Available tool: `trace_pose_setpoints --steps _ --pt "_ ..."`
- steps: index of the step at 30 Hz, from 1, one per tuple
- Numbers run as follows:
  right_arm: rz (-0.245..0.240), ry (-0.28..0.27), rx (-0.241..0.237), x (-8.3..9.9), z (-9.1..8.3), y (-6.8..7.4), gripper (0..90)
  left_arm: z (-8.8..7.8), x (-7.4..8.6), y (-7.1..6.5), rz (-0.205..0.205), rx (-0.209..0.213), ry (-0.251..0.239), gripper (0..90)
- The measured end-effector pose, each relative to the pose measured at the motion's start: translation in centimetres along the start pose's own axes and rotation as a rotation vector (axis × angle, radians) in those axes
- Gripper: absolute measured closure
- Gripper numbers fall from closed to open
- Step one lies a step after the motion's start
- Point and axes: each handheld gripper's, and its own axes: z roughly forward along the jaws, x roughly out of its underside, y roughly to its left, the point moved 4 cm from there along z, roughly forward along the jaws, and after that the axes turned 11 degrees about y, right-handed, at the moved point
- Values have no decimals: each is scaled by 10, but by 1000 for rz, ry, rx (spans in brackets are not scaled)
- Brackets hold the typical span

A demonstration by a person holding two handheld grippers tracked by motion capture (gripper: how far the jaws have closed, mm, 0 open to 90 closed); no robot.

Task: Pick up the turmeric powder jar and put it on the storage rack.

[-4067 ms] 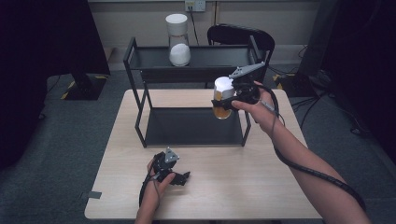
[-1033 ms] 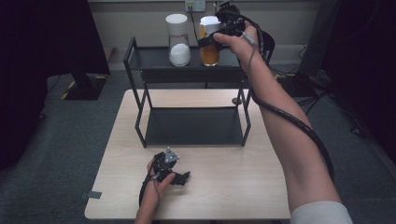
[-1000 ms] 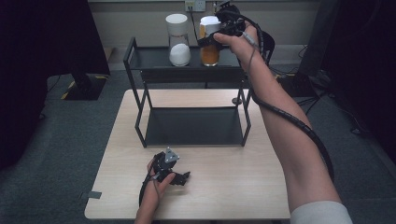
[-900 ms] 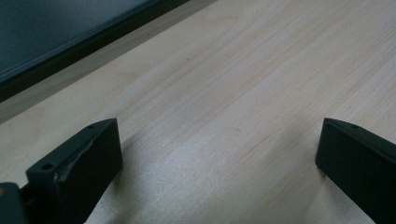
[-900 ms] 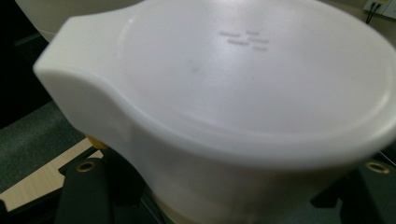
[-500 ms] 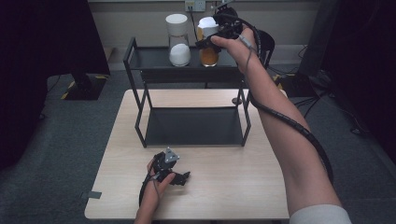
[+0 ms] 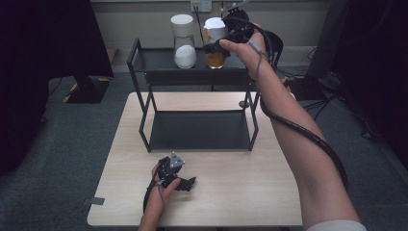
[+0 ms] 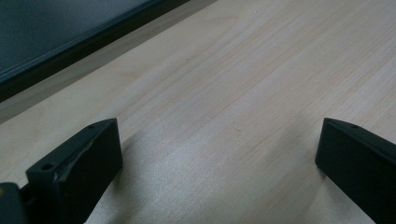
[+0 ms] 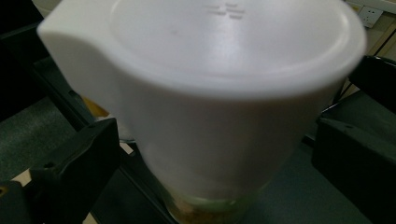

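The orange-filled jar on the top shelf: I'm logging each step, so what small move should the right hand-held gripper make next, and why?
Probably draw the right hand-held gripper straight back. Its jaws have just been opening and stand apart on either side of the white lid, seemingly clear of it. The orange-filled jar stands upright on the top shelf beside the white-filled jar.

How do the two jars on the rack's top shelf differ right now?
The amber jar holds orange-brown contents; the white-filled jar holds white powder. The amber jar stands between the right gripper's open jaws, which have just been opening; the white-filled jar stands free to its left. Both stand upright with white lids on the top shelf.
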Motion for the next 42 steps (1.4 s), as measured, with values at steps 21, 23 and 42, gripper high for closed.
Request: trace_pose_setpoints --steps 21,23,42 --pt "-1 -18 -73 29 -9 6 4 0 0 0 -1 1 -1 0" --pt "0 -19 -71 33 -9 7 3 0 0 0 -1 2 -1 0" --pt "-54 -21 -102 65 -6 16 8 0 0 0 -1 2 0 0"
